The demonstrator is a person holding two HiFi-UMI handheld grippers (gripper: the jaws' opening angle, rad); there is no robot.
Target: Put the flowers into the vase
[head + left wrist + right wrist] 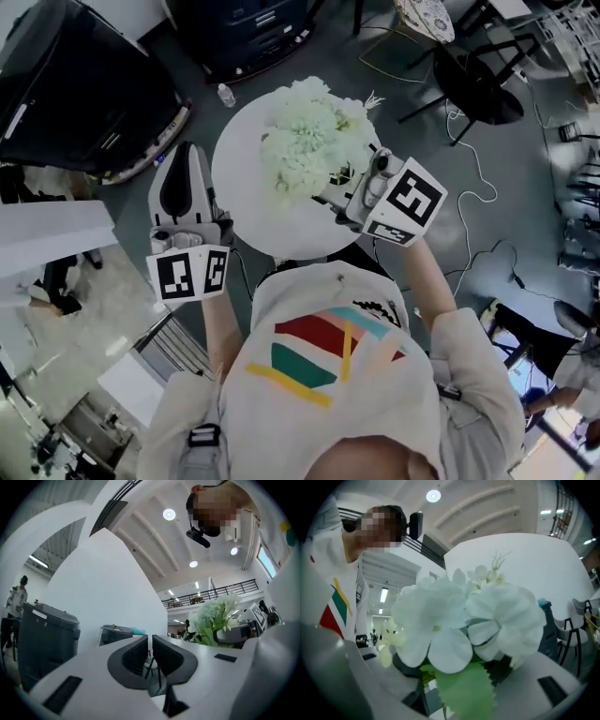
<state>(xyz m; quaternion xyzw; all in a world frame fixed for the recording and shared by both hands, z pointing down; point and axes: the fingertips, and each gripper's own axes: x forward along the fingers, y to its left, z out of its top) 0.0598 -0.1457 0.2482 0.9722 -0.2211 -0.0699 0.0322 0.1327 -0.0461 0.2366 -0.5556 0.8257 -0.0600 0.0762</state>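
A bunch of white flowers (309, 141) with green leaves hangs over the round white table (239, 164). My right gripper (349, 195) is shut on its stems from the right. In the right gripper view the blooms (459, 620) fill the middle and hide most of the right gripper (454, 667). My left gripper (184, 187) is off the table's left edge, its black jaws together and empty. In the left gripper view, the left gripper (150, 653) shows only a thin slit, and the flowers (216, 616) stand far right. No vase shows in any view.
A large black machine (75, 84) stands at the upper left and a black chair (478, 84) at the upper right. A small water bottle (226, 95) lies on the grey floor beside the table. Cables (478, 178) trail across the floor on the right.
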